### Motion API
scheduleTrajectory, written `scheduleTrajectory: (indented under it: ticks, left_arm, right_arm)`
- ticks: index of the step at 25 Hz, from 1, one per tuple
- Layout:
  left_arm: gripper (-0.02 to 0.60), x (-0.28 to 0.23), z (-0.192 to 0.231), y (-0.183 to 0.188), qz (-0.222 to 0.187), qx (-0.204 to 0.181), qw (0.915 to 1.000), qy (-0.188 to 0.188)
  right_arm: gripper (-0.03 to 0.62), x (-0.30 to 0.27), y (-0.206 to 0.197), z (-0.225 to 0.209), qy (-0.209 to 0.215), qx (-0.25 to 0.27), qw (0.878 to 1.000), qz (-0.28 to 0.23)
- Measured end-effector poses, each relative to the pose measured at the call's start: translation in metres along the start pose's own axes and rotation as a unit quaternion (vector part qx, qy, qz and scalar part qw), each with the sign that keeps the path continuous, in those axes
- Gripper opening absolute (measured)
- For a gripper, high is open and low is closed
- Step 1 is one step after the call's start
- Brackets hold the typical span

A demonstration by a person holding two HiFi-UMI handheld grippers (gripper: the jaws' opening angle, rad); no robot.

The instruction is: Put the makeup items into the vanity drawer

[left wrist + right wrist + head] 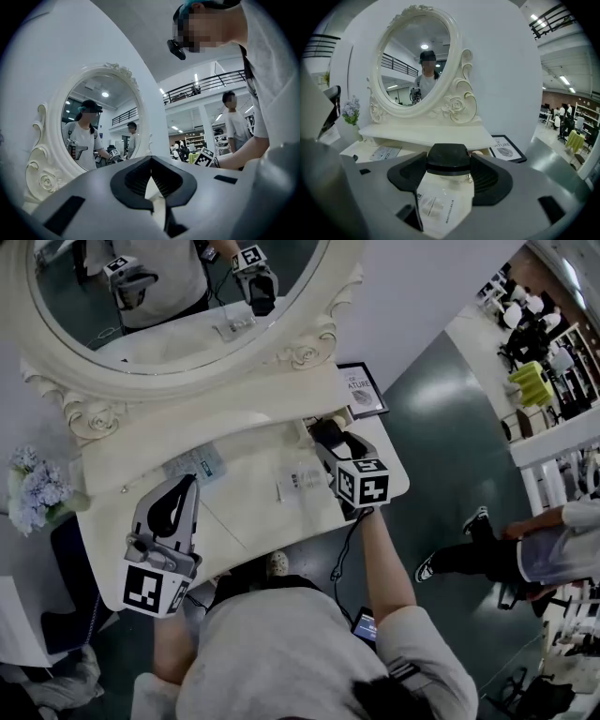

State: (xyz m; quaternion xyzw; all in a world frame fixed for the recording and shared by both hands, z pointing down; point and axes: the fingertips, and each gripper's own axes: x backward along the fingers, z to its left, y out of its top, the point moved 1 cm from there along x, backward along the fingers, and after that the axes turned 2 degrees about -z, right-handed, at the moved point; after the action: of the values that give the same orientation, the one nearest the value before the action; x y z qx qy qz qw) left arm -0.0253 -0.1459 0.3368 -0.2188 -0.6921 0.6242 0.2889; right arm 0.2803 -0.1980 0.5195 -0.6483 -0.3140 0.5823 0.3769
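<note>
Your right hand-held gripper is clenched on the clear, black-capped bottle, centre frame over the cream bench, cap pointing at the mirror. The left hand-held gripper is closed and empty. The drawer is likely below, towards you.

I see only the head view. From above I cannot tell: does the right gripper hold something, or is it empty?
Observer: It holds something. In the right gripper view, the right gripper is shut on a bottle with a black cap.
Operator: Thank you. And the left gripper, is it also holding an item?
Observer: No. In the left gripper view, the left gripper is shut; its fingers meet at the tips with nothing between them.
</note>
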Motion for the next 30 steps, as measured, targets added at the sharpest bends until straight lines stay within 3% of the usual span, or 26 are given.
scheduleTrajectory:
  ticks: [20, 30]
  left_arm:
    - [0.014, 0.021, 0.023, 0.001, 0.006, -0.008, 0.9991, 0.041]
    - [0.014, 0.027, 0.033, 0.002, 0.007, -0.007, 0.9984, 0.056]
  right_arm:
    - [0.301, -0.049, -0.004, -0.014, -0.031, 0.031, 0.990, 0.137]
    - [0.301, -0.052, -0.004, -0.016, -0.033, 0.070, 0.973, 0.216]
